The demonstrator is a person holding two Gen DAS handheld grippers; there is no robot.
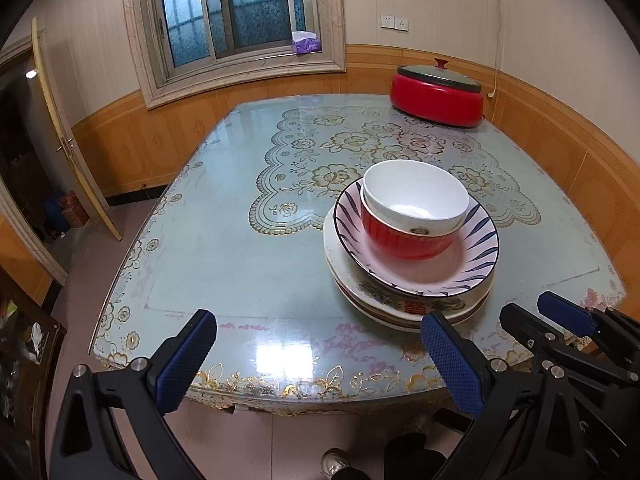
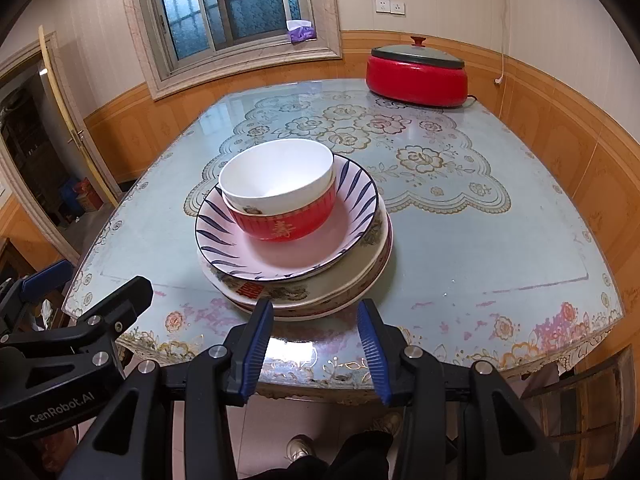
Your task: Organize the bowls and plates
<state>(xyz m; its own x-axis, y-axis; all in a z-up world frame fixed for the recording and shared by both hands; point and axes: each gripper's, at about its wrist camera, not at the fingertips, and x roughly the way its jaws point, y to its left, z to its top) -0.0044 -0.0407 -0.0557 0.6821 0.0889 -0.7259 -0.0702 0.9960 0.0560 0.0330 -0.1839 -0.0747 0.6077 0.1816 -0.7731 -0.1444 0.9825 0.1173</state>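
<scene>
One stack of dishes stands near the table's front edge. A white bowl (image 1: pixel 416 196) (image 2: pixel 276 178) sits inside a red bowl (image 1: pixel 404 238) (image 2: pixel 288 220), which rests in a pink plate with dark blue stripes (image 1: pixel 472 256) (image 2: pixel 240 240). Under it lie flowered plates (image 1: pixel 400 304) (image 2: pixel 320 292). My left gripper (image 1: pixel 320 344) is open wide, to the left of the stack and short of it, nothing between its fingers. My right gripper (image 2: pixel 316 332) is open with a narrower gap, just short of the lowest plates' near rim, not touching them.
A red electric pot with a grey lid (image 1: pixel 438 94) (image 2: pixel 418 76) stands at the table's far right corner. The table (image 1: pixel 240 248) (image 2: pixel 480 248) carries a flowered glass-covered cloth. An open door (image 1: pixel 60 136) is at the left. A person's shoe (image 2: pixel 298 448) shows below the table edge.
</scene>
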